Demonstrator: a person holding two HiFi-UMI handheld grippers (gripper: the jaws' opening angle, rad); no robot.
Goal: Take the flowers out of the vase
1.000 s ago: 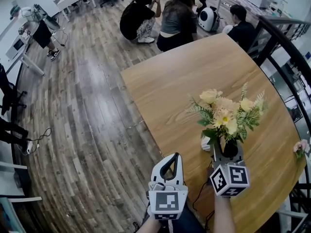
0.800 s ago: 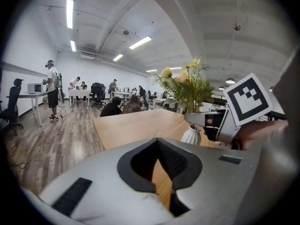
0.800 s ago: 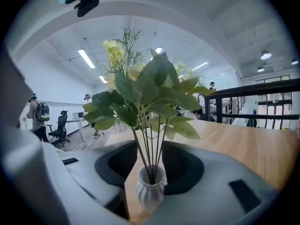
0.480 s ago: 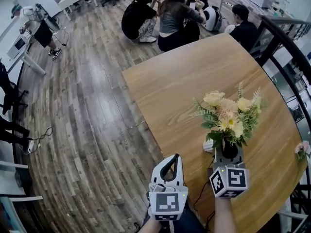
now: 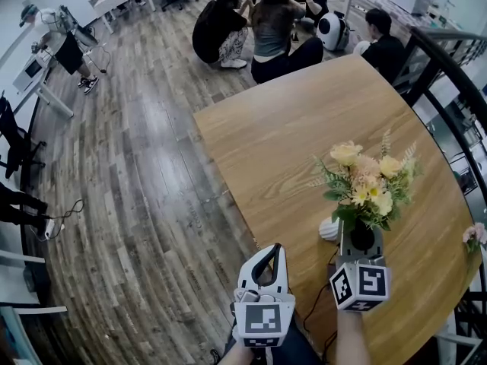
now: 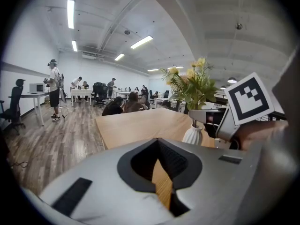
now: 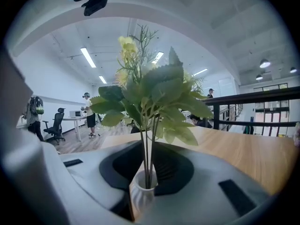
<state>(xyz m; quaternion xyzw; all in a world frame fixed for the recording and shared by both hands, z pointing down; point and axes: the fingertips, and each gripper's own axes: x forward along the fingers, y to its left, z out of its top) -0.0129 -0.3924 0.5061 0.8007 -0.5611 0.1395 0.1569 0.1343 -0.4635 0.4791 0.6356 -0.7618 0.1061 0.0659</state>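
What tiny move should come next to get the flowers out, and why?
Probably squeeze the right hand-held gripper onto the stems: its jaws sit either side of them just above the white vase, and the flowers aren't out yet.

On my head view the flowers [image 5: 369, 185] hide most of the vase [image 5: 329, 229]. A pink bloom [image 5: 475, 234] is cut by the right edge.

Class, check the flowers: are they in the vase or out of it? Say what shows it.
In. The stems of the flowers run down into the mouth of the white vase, upright on the table.
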